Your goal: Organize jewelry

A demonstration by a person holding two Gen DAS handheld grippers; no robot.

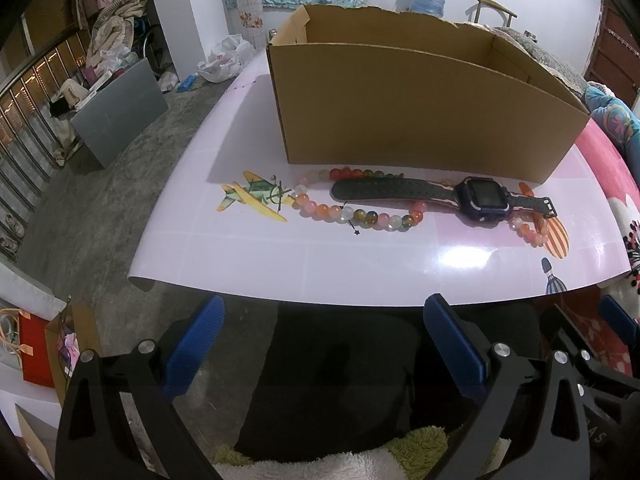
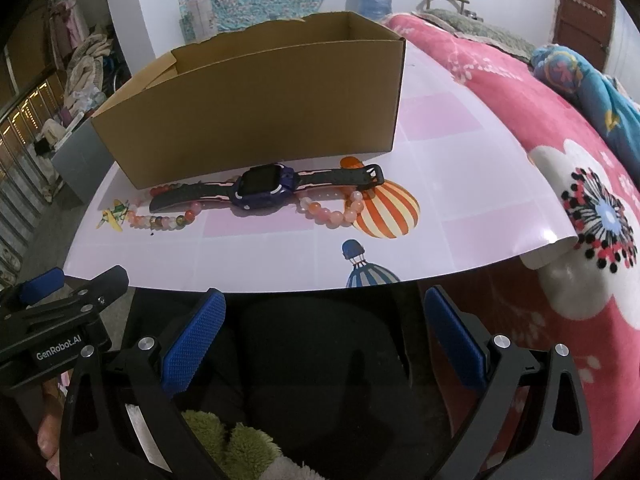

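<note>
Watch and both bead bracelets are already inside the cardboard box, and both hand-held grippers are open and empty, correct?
Not quite. The watch and both bead bracelets lie on the table in front of the cardboard box, as the right wrist view shows. Both hand-held grippers are open and empty.

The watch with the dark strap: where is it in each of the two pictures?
Left wrist view: the watch lies right of centre, before the cardboard box.
Right wrist view: the watch lies left of centre, before the box.
Shared landmark: the striped balloon picture by the buckle end.
</note>
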